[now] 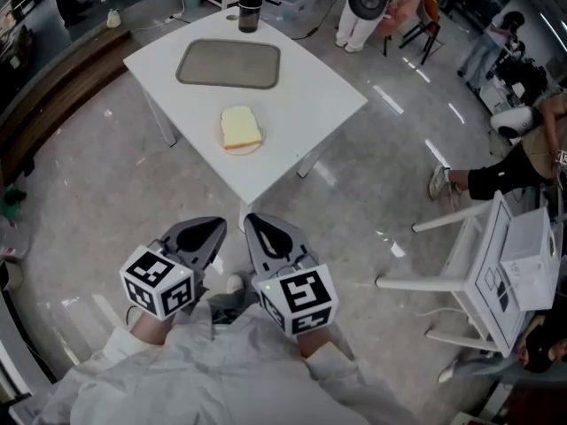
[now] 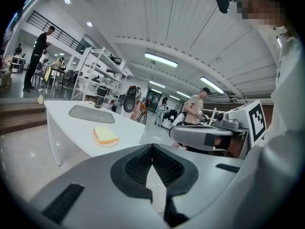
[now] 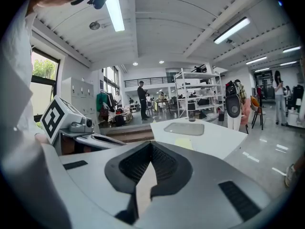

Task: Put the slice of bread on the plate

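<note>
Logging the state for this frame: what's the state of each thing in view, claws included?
slice of bread: lying flat on the plate
plate: on the table, bread on it
tray: flat, empty
bottle: upright at the table's far edge
left claw: shut, empty
right claw: shut, empty

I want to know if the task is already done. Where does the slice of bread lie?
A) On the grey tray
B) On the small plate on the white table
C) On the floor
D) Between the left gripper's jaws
B: the slice of bread lies on the plate on the white table, apart from the grey tray, while the left gripper and right gripper are shut on nothing, short of the table.
</note>
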A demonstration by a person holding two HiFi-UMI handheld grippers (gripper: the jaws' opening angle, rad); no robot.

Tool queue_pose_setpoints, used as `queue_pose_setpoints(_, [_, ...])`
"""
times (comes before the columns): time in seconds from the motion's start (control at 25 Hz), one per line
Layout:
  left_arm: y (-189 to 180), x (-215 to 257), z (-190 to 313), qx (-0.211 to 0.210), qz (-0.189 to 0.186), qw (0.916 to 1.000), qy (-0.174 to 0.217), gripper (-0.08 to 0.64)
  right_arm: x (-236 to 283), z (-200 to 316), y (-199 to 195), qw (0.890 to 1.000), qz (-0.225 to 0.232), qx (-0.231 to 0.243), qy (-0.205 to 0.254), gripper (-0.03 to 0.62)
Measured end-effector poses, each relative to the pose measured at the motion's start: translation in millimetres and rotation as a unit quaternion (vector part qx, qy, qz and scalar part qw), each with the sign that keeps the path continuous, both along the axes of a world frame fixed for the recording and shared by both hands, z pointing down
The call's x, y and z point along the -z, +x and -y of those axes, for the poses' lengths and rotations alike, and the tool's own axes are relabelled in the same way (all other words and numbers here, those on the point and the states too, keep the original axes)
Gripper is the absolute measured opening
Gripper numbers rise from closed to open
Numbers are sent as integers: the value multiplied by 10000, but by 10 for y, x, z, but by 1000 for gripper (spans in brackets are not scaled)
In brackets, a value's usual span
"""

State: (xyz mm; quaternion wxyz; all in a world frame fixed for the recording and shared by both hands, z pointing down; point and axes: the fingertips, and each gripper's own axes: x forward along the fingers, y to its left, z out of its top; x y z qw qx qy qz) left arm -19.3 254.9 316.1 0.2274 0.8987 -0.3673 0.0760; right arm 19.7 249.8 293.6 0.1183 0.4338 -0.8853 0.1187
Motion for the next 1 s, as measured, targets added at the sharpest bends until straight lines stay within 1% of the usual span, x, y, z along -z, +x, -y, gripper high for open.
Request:
queue_pose_setpoints(0.16, [10, -22, 240, -14, 53, 10000, 60, 9, -75, 189, 81, 9999, -26, -59, -89, 14])
queue_pose_setpoints(0.32, [16, -94, 522, 156, 7, 9999, -6, 9, -120, 452, 121, 9999, -5, 1, -109, 14])
queue_pose_setpoints(0.52, [49, -170, 998, 367, -144, 9991, -123, 9, -249, 948, 178, 9996, -99, 186, -200, 14])
queue_pose_setpoints(0.72, [66, -164, 1467, 570, -122, 9982, -126, 9, -240, 1468, 221, 9989, -143, 382, -214, 14])
queue_pose_setpoints(0.88, [38, -207, 1816, 812, -182, 9962, -238, 9, -211, 1844, 226, 9980, -196, 572, -210, 14])
queue_pose_setpoints(1.0, [78, -271, 2016, 915, -228, 9949, -365, 9, -255, 2055, 280, 9970, -240, 687, -254, 14])
